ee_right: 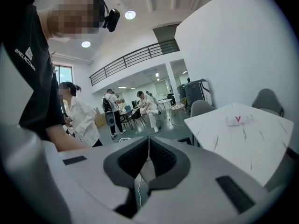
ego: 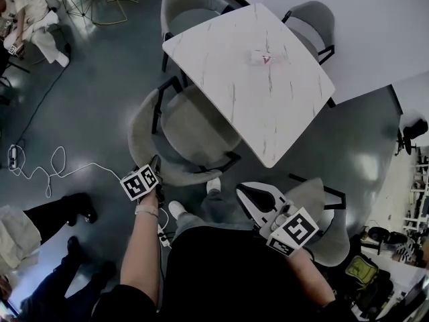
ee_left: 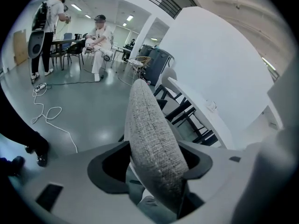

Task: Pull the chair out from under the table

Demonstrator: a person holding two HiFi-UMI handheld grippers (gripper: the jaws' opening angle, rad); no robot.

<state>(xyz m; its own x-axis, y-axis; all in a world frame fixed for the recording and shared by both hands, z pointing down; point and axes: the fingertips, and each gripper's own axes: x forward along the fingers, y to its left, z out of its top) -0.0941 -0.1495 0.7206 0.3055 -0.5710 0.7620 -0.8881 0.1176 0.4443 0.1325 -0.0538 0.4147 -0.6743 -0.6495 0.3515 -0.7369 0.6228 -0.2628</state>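
A grey fabric chair [ego: 191, 129] stands half under the white marble table [ego: 228, 52], its curved backrest toward me. My left gripper [ego: 156, 168] is at the backrest's rim. In the left gripper view the backrest edge [ee_left: 149, 139] runs upright between the jaws, and my left gripper [ee_left: 154, 164] is shut on it. My right gripper [ego: 249, 196] hangs near my body, right of the chair and below the table's near corner. In the right gripper view my right gripper [ee_right: 148, 158] is shut with nothing between its dark pads [ee_right: 161, 157].
Three more grey chairs stand round the table: far left [ego: 191, 5], far right [ego: 314, 22], near right [ego: 325, 217]. A small packet [ego: 267, 58] lies on the tabletop. A white cable [ego: 53, 170] loops over the floor at left. A person's legs [ego: 64, 210] are close by.
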